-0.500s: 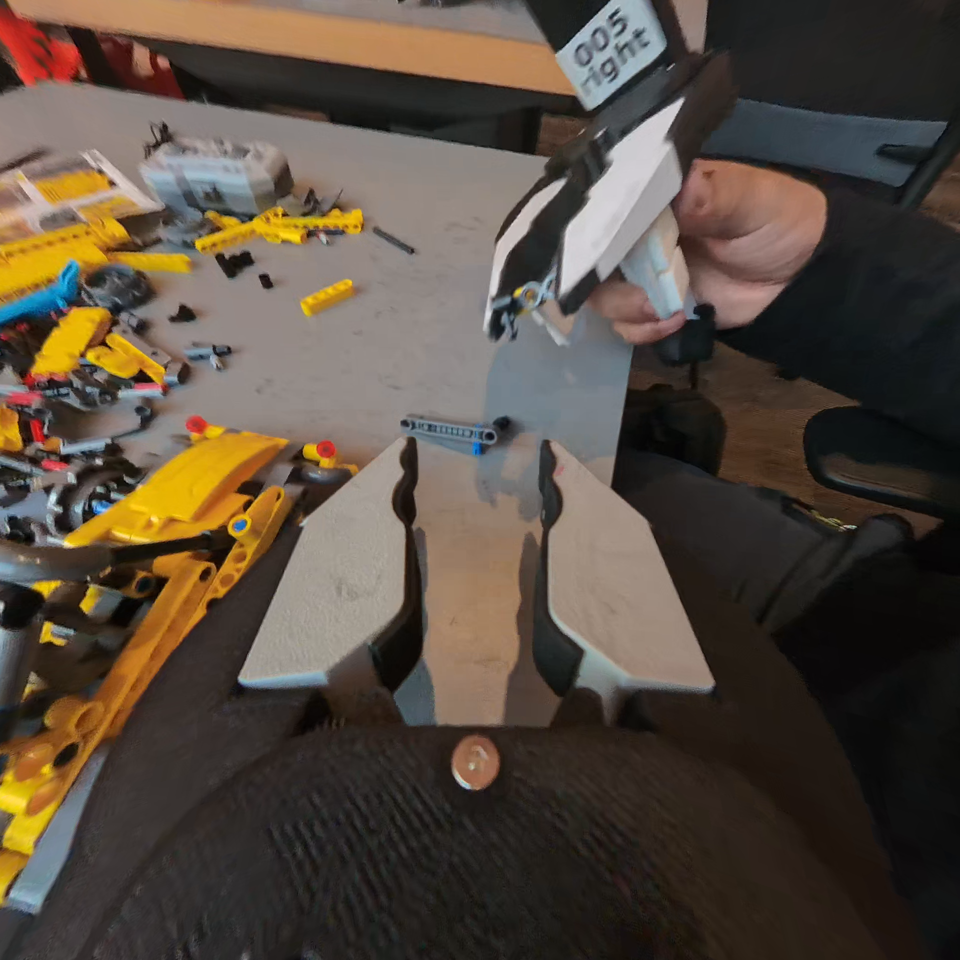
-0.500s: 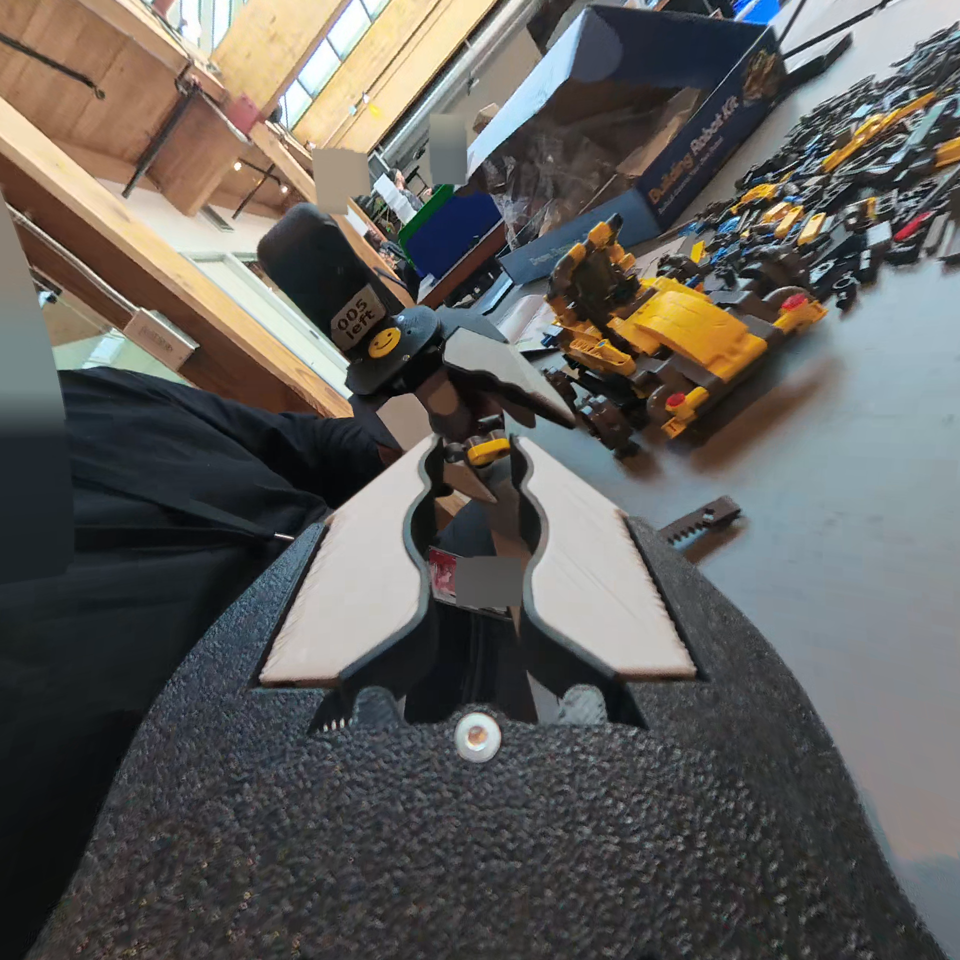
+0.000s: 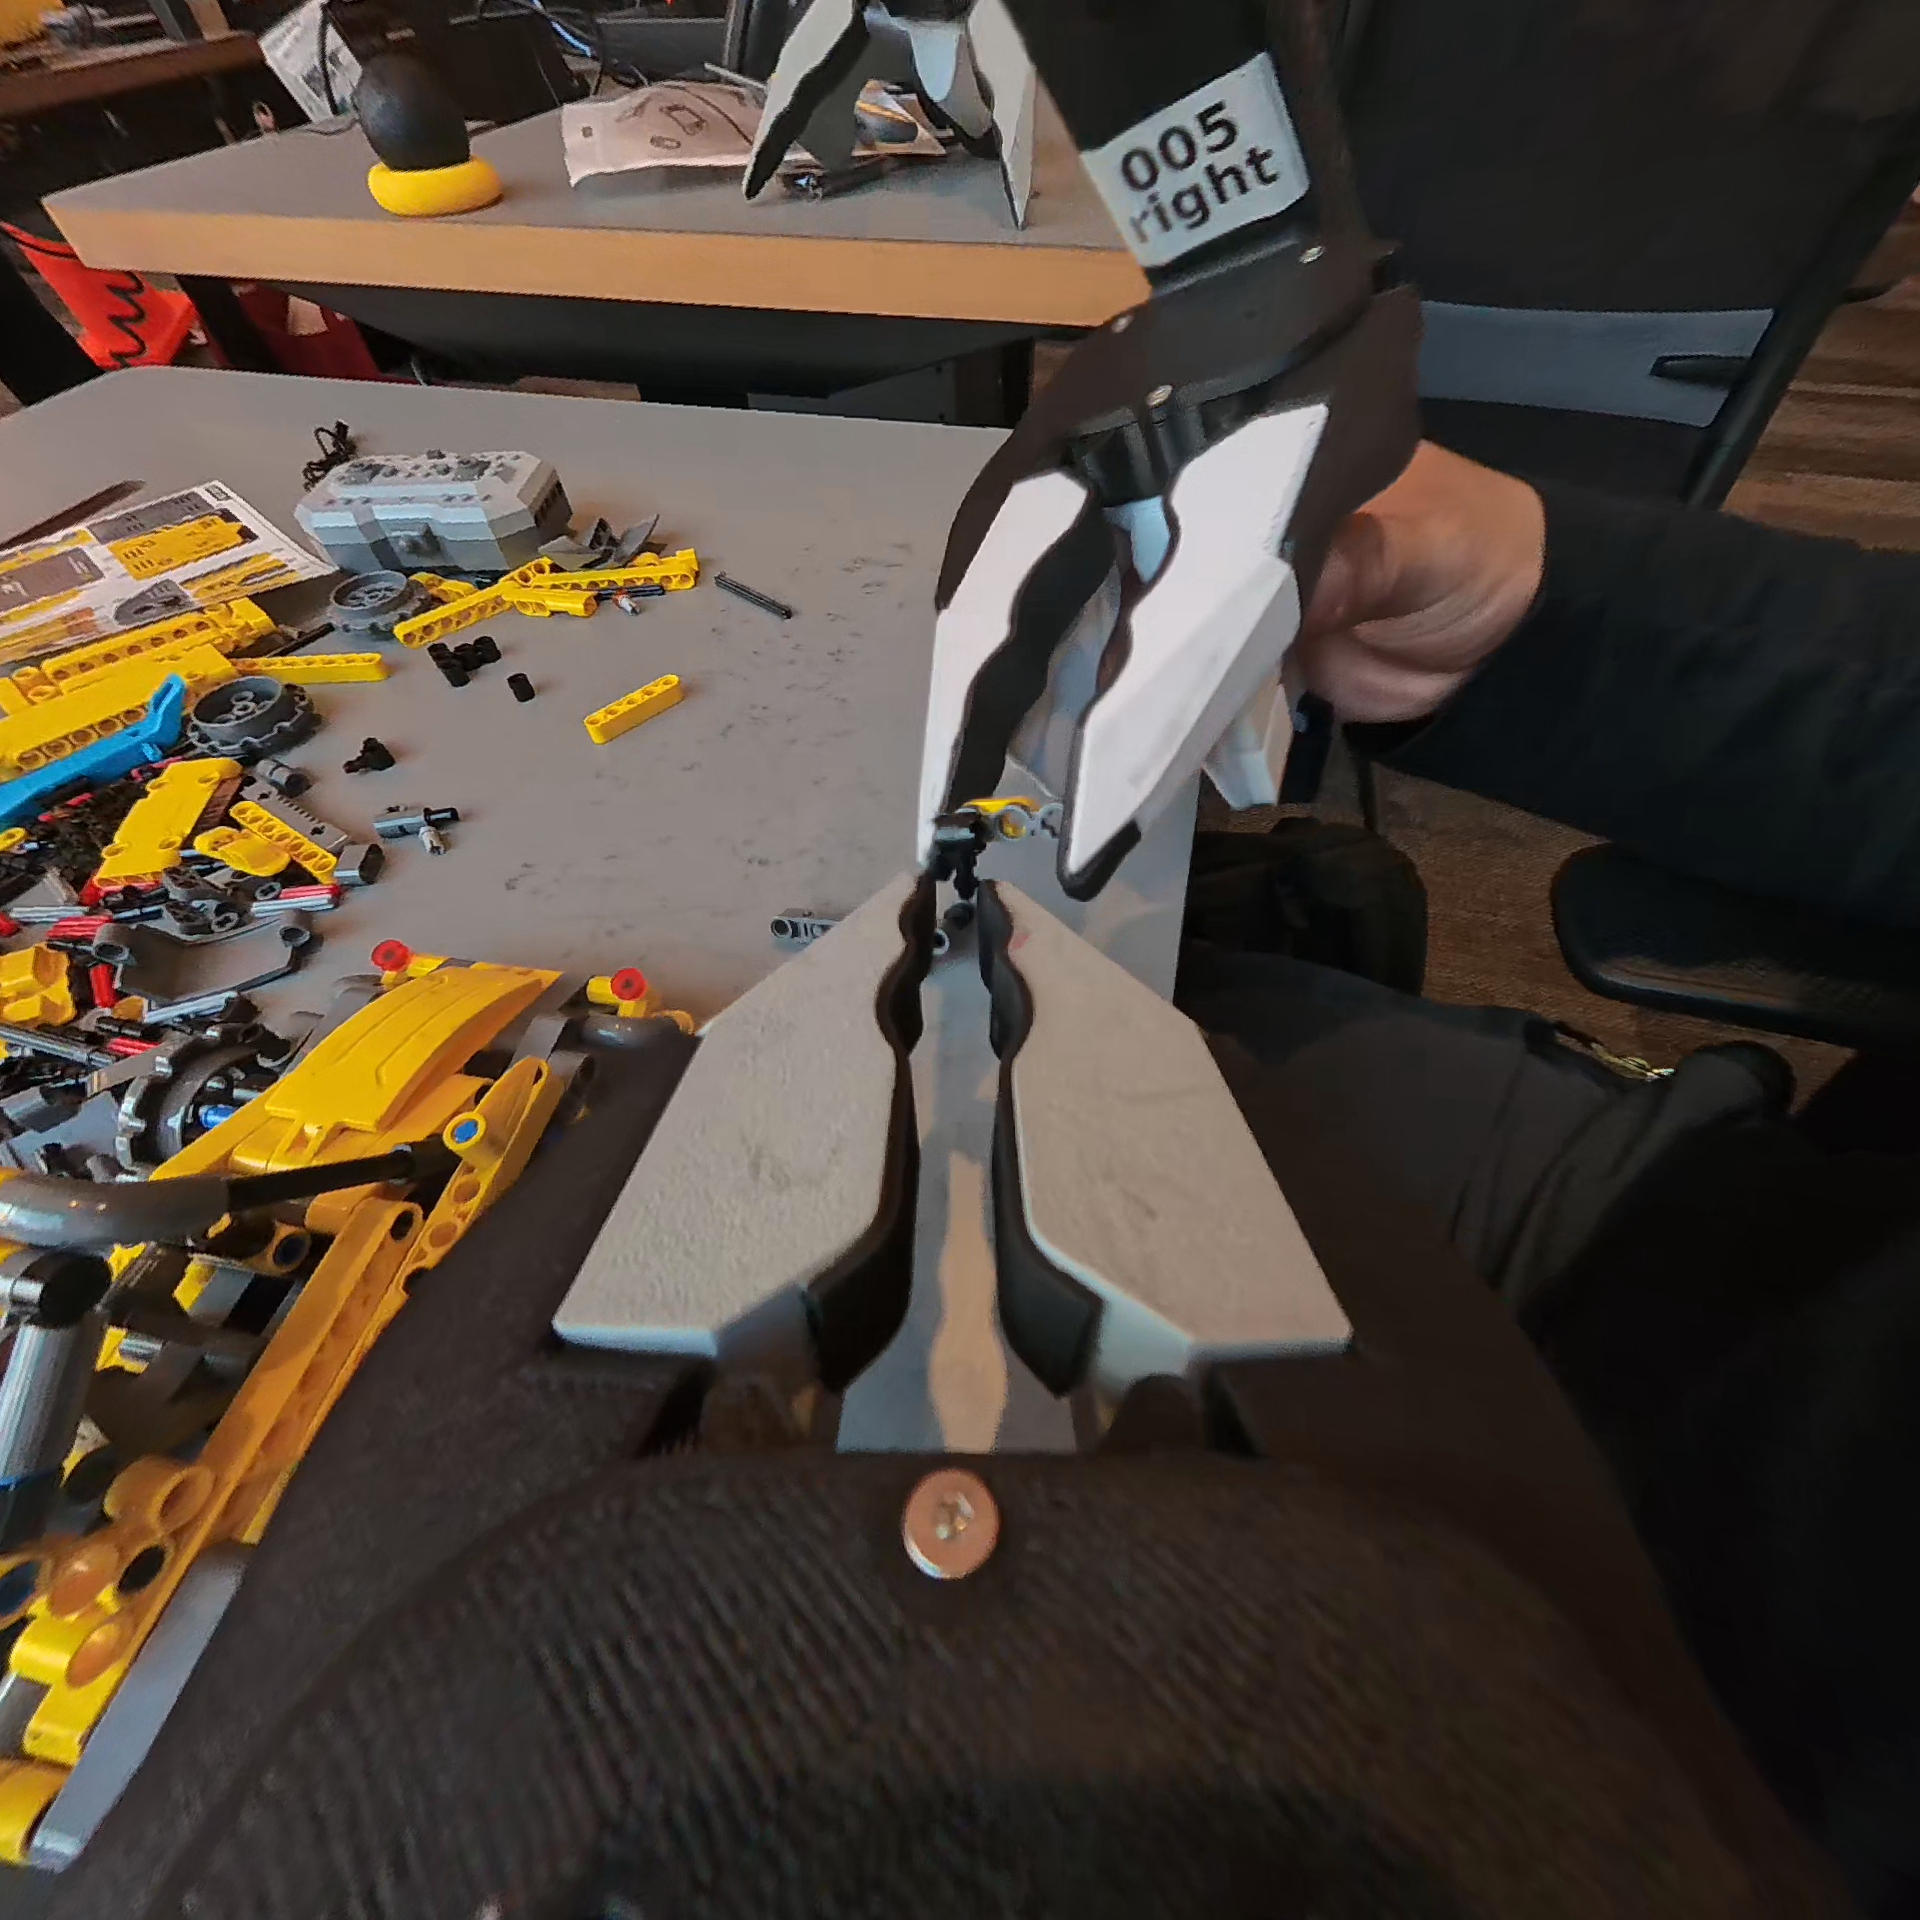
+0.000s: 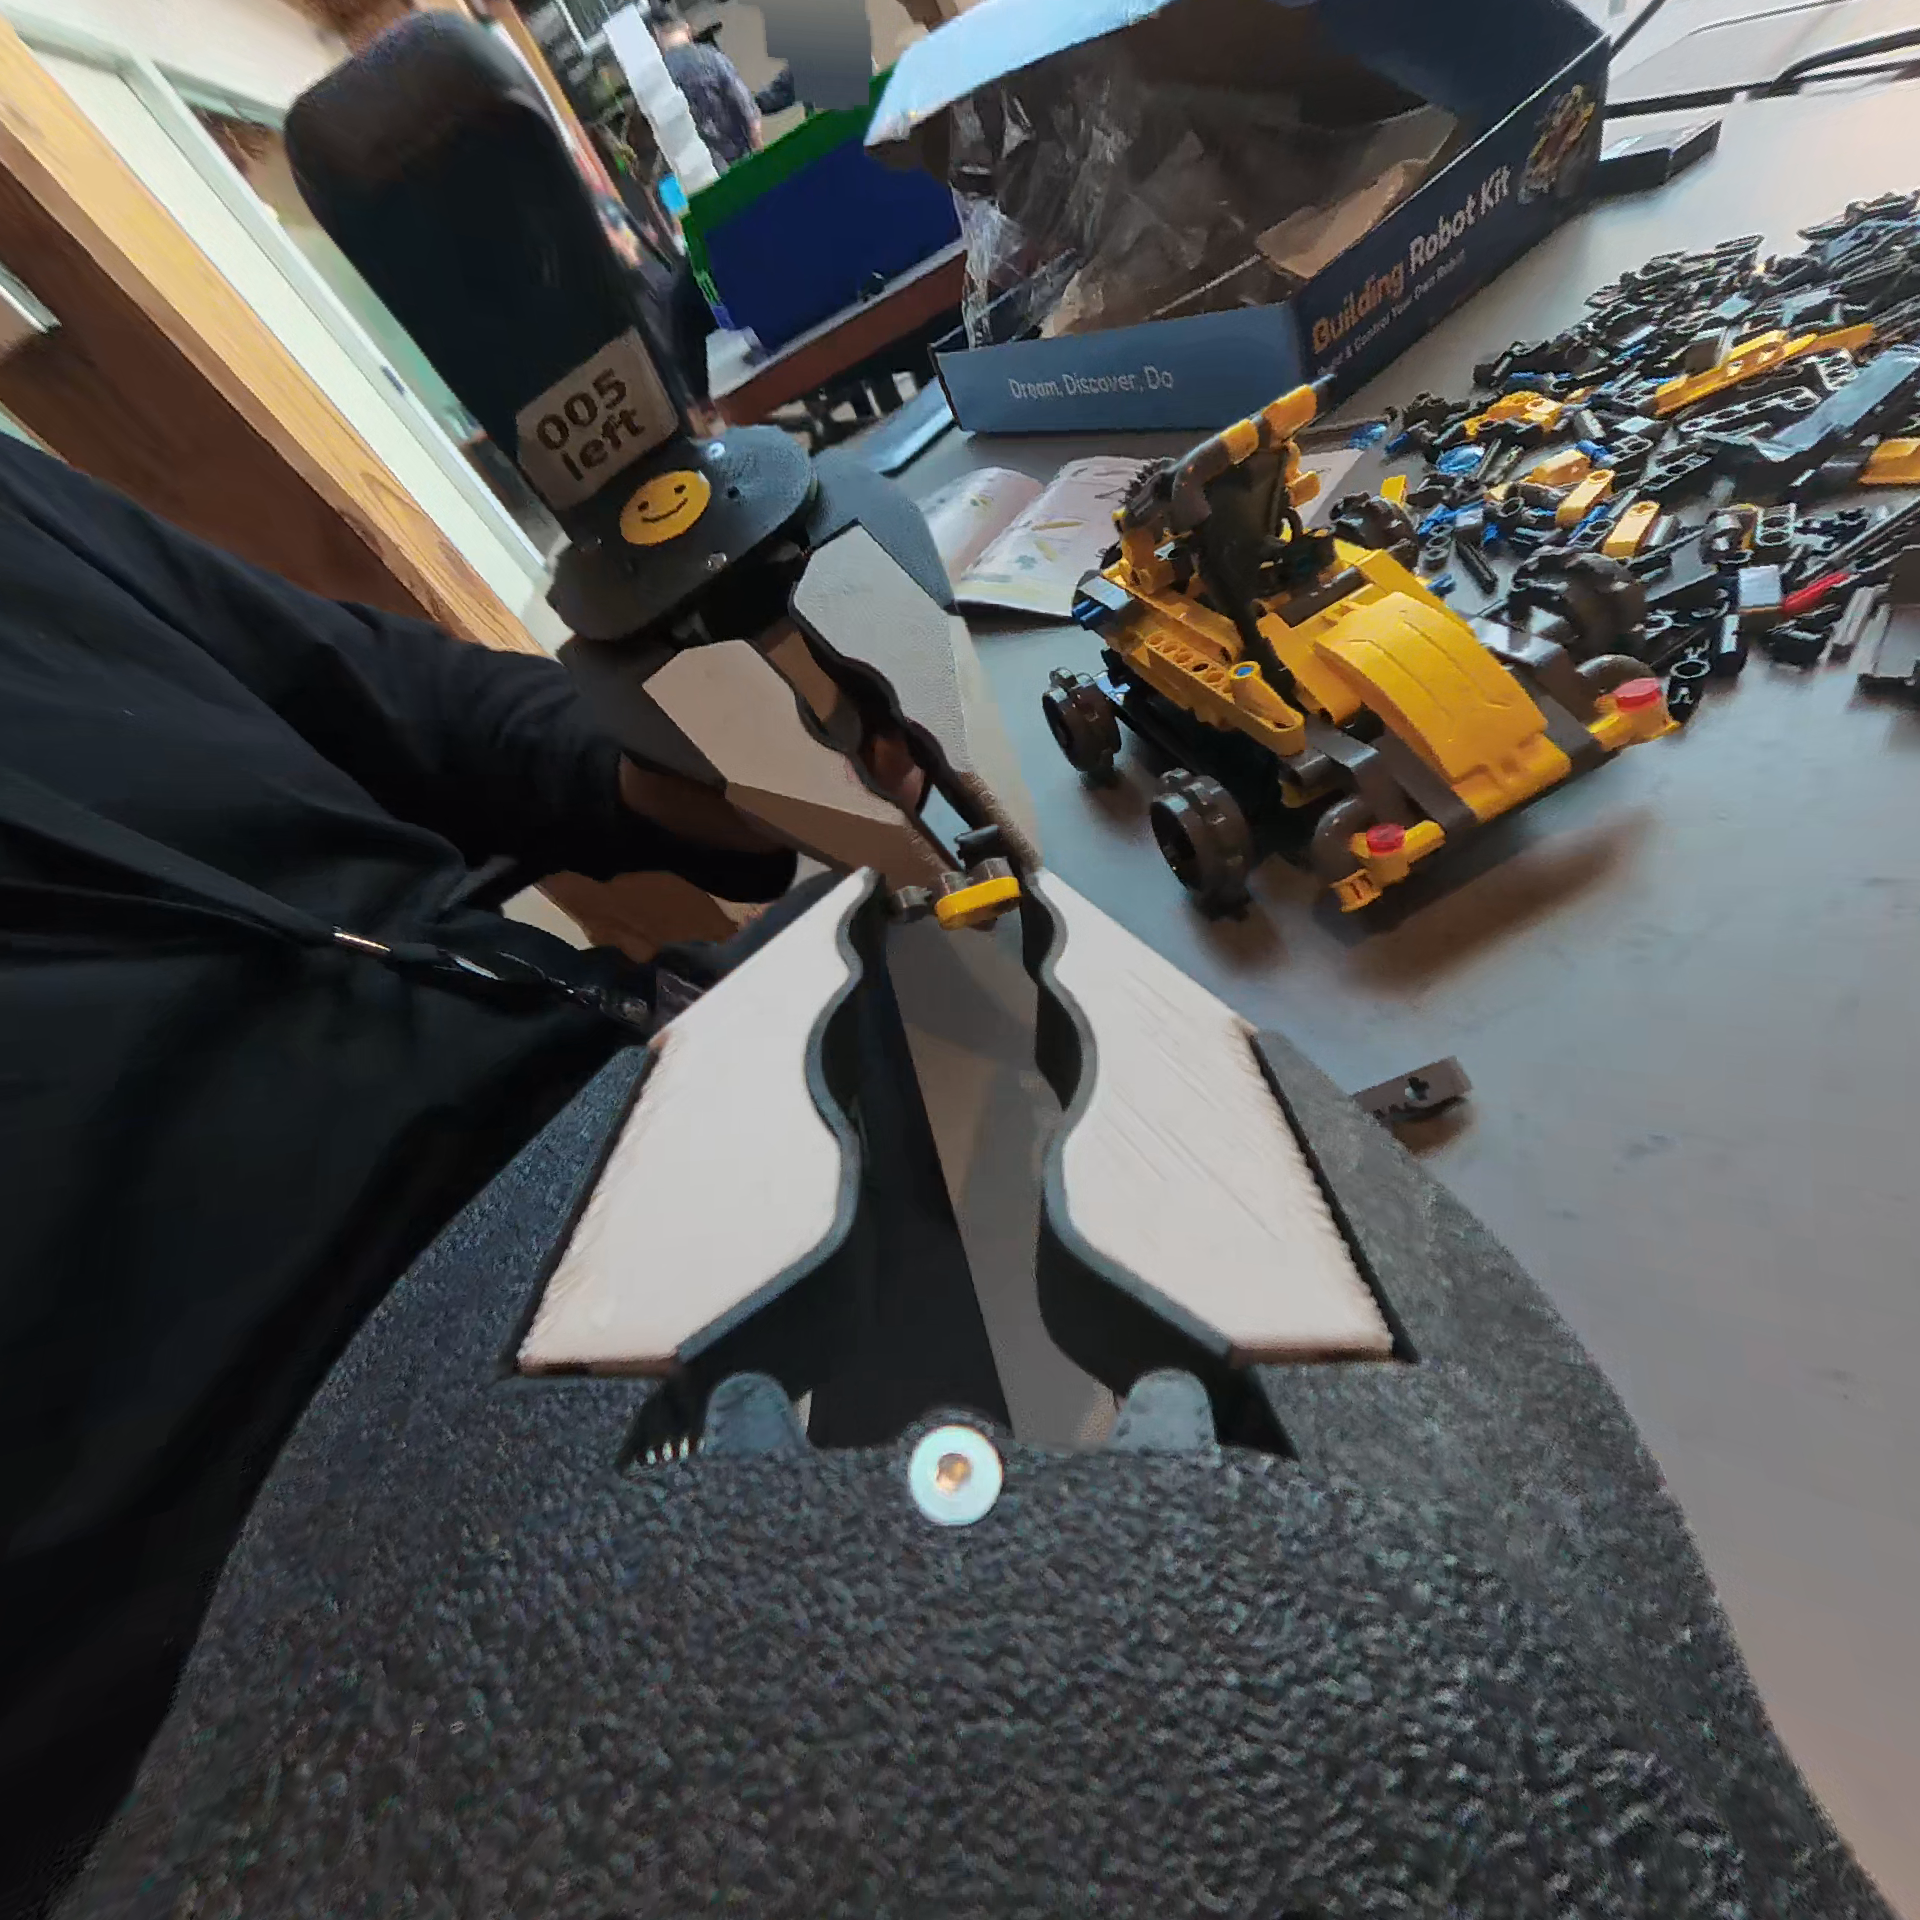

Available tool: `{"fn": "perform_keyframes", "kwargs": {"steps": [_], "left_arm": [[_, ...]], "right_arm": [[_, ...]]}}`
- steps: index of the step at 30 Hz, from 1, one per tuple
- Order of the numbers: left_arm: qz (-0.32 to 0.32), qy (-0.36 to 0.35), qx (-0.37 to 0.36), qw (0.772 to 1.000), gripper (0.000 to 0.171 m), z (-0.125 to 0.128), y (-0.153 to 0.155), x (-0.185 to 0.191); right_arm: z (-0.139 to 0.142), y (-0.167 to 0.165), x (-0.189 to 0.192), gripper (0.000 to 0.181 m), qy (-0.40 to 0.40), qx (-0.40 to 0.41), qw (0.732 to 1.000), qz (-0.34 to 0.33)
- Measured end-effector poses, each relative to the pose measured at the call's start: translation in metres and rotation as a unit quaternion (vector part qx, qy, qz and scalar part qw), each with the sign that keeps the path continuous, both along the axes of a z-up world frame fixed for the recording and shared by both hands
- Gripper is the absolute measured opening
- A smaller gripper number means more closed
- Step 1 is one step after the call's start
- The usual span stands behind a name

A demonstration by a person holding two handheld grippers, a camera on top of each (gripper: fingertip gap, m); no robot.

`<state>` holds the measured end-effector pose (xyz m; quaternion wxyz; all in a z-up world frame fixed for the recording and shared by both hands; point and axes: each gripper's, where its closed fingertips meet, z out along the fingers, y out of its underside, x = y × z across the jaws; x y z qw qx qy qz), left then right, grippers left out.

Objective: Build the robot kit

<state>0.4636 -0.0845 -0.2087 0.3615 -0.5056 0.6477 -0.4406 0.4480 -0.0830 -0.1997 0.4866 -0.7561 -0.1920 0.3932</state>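
Left gripper point(image 3: 951, 899) nearly closed, pinching small black piece point(image 3: 958, 864) at tips. Right gripper point(image 4: 951, 896) narrowed onto yellow connector point(image 4: 975, 896) between tips. Tips meet; pieces touching. Yellow car point(image 4: 1382, 675) well right.

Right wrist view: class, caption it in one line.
Right gripper pinching a small yellow piece against the left gripper, yellow toy car beyond.

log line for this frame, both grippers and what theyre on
left gripper: shut on black pin piece | right gripper: shut on yellow connector | pieces meet above table edge | yellow car beside
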Motion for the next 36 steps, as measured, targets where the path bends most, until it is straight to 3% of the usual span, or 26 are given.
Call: {"fn": "perform_keyframes", "kwargs": {"steps": [4, 9, 19, 24, 30, 36], "left_arm": [[-0.001, -0.001, 0.008, 1.0, 0.0, -0.003, 0.001, -0.001], [-0.007, 0.01, 0.054, 0.998, 0.0, -0.011, 0.002, -0.001], [-0.018, 0.031, 0.07, 0.997, 0.0, -0.025, 0.002, -0.001], [-0.06, 0.033, 0.055, 0.996, 0.0, -0.026, -0.01, -0.004], [-0.066, 0.035, 0.057, 0.996, 0.0, -0.027, -0.012, -0.005], [-0.07, 0.038, 0.055, 0.995, 0.0, -0.028, -0.015, -0.004]], "right_arm": [[-0.008, 0.001, 0.0, 0.025, -0.053, 0.006, 0.999, -0.009], [-0.015, 0.001, 0.0, 0.025, -0.073, -0.002, 0.997, -0.009], [-0.023, 0.001, 0.014, 0.021, -0.125, 0.006, 0.992, -0.03], [-0.016, -0.008, 0.014, 0.021, -0.161, 0.048, 0.986, -0.008], [-0.025, -0.01, 0.008, 0.012, -0.248, 0.067, 0.966, 0.009], [-0.027, -0.013, 0.006, 0.008, -0.249, 0.065, 0.966, 0.022]]}}
